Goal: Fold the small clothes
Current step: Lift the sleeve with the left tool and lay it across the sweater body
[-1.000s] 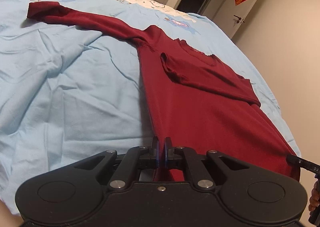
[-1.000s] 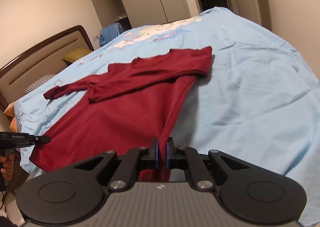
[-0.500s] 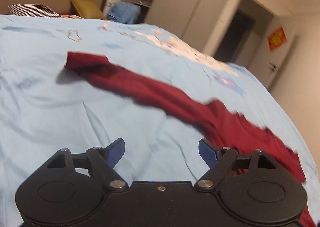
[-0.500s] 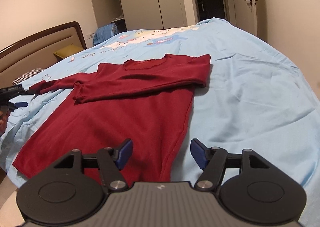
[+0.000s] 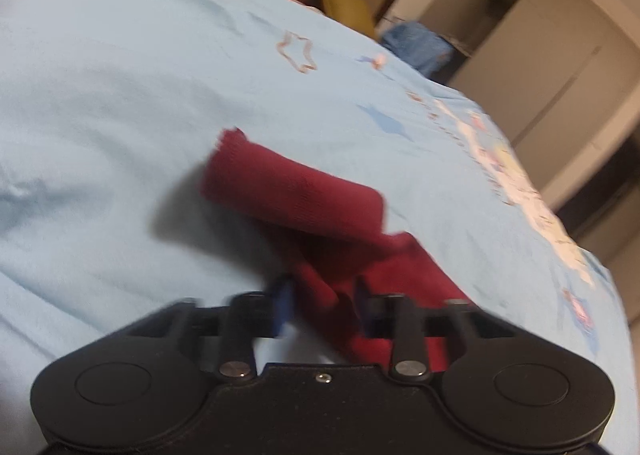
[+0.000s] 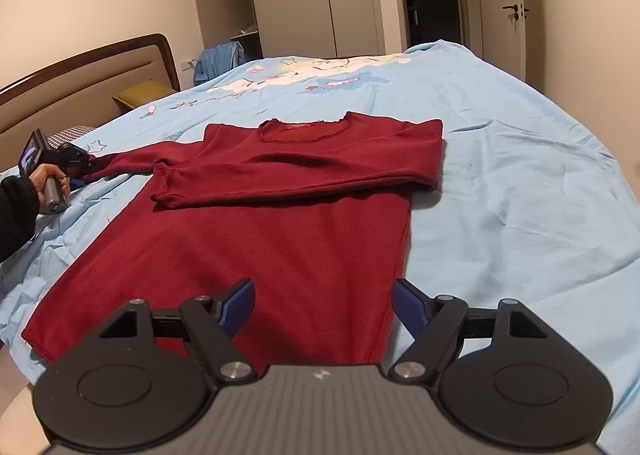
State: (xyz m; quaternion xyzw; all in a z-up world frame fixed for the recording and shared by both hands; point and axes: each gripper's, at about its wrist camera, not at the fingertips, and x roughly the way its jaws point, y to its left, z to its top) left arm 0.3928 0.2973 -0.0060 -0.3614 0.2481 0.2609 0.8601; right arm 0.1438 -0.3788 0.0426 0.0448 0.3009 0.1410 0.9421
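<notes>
Left tool (image 5: 322,297), blurred, stands part-open astride the sweater (image 6: 256,239) sleeve (image 5: 292,191), grip unclear; right tool (image 6: 322,307) gapes wide above the hem, holding nothing.

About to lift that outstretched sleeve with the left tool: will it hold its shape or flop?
Likely flop: the sleeve already bends and bunches between the left tool fingers. Probably light, thin knit. The sweater body may drag along on the sheet.

Warm, dim indoor light; fisheye on both views.
Left wrist view motion-blurred throughout; right wrist view sharp, corners vignetted black, edges bent, soft shadows.
</notes>
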